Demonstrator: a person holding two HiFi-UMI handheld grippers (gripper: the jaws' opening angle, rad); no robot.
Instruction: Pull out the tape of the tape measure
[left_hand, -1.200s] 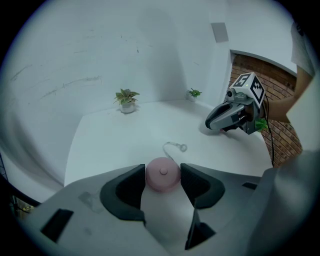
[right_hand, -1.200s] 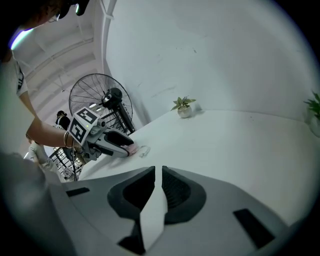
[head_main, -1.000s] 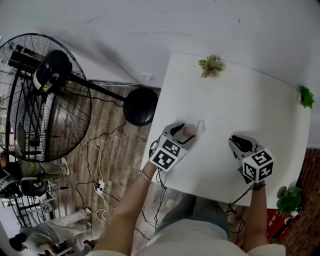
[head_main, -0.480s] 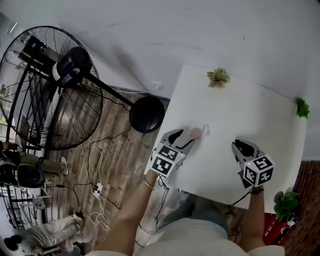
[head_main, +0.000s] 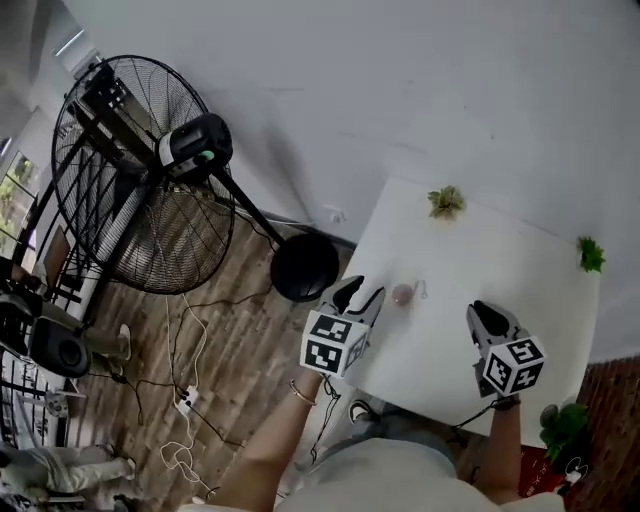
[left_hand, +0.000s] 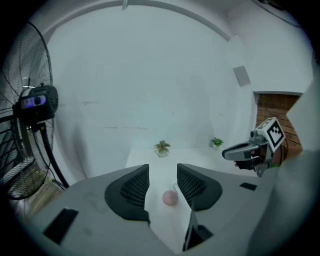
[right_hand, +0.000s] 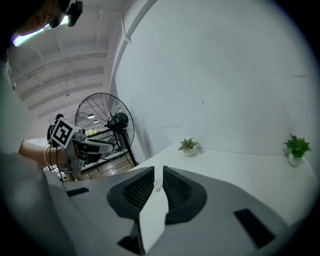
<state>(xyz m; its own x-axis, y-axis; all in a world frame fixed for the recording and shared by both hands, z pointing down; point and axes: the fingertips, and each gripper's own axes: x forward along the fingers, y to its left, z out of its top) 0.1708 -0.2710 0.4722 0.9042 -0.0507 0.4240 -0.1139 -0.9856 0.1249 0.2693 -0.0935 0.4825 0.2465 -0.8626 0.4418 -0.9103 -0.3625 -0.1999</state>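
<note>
Left gripper (head_main: 358, 292) and right gripper (head_main: 482, 310) hang above the white table (head_main: 520, 250), neither holding anything.
Left jaws stand wide and have just been closing a little, nothing pressed between them. The pink tape measure (head_main: 403, 294) lies on the table just ahead of them, near the frame's centre. Right jaws, lower right, show only a narrow empty gap.

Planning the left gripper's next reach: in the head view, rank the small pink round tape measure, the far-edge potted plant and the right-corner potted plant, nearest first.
1. Small pink round tape measure, just right of the left gripper.
2. Far-edge green potted plant, farther up the white table.
3. Right-corner green potted plant, across the table.
</note>
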